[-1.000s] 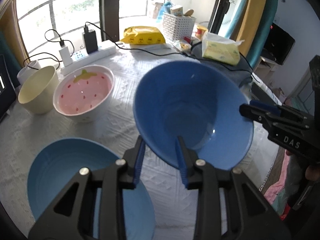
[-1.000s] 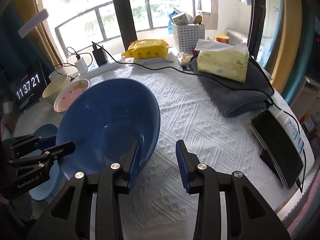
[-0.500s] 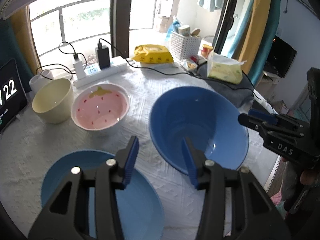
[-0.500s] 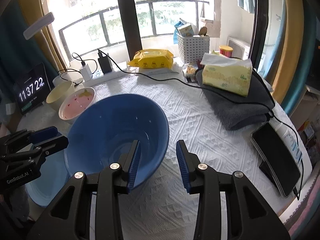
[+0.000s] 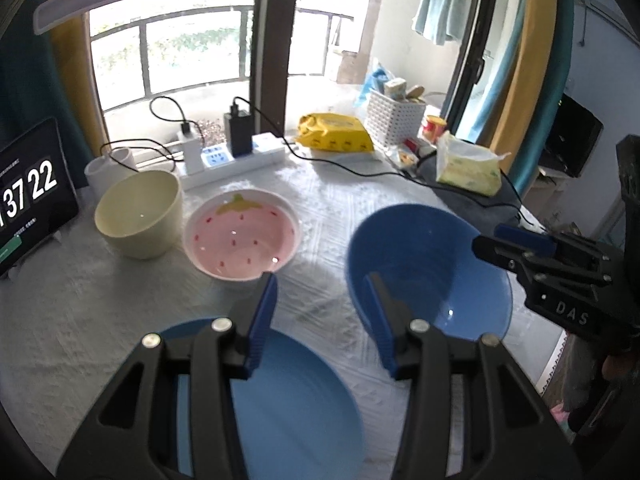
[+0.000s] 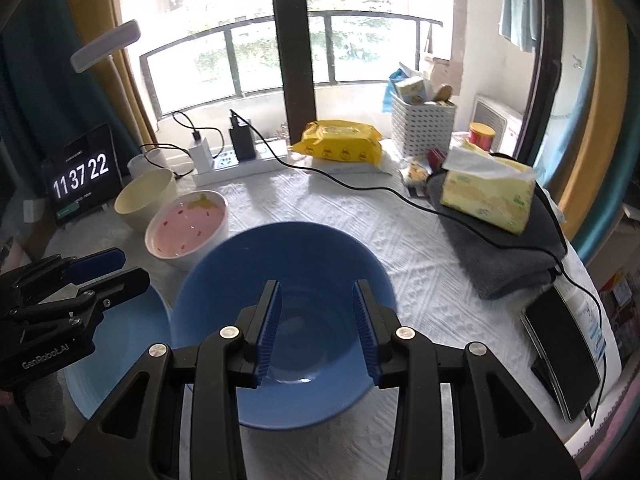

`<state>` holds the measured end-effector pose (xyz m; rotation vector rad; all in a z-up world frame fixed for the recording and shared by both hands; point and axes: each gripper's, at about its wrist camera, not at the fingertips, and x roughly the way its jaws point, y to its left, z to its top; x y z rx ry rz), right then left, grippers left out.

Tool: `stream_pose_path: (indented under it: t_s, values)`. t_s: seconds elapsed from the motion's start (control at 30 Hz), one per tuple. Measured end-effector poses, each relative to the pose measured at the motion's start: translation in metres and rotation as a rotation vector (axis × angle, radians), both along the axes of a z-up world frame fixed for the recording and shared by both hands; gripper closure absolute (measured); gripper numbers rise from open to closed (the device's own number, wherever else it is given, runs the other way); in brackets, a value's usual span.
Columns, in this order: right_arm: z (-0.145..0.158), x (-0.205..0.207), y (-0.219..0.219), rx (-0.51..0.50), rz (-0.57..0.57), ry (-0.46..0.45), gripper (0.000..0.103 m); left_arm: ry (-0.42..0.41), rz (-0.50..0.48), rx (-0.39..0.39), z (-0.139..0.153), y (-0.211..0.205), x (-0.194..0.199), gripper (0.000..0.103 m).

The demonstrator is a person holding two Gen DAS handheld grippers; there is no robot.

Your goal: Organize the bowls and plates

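The dark blue bowl sits on the table, pink strawberry bowl at ten o'clock, grey towel at two. Left claw and right claw both hang released, grasping nothing.

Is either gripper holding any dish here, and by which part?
Nothing is held. The left gripper and right gripper both stand open above the table, clear of the dark blue bowl.
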<state>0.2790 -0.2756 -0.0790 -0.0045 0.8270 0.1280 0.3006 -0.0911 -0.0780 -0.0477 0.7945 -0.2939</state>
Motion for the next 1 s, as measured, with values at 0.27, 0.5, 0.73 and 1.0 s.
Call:
stream_pose_path:
  t_s: [0.27, 0.5, 0.73, 1.0]
  values:
    - [0.004, 0.012, 0.024, -0.005, 0.048, -0.008, 0.064, -0.009, 0.053, -0.009, 0.002, 0.022, 0.006, 0.056]
    - [0.006, 0.026, 0.042, -0.007, 0.101, -0.018, 0.064, -0.011, 0.103, -0.012, 0.001, 0.038, 0.013, 0.056]
    - [0.007, 0.045, 0.057, -0.003, 0.153, -0.026, 0.064, -0.01, 0.138, -0.016, -0.002, 0.05, 0.022, 0.056]
    - [0.0, 0.069, 0.067, 0.025, 0.177, -0.005, 0.064, 0.015, 0.176, -0.024, -0.013, 0.065, 0.037, 0.056]
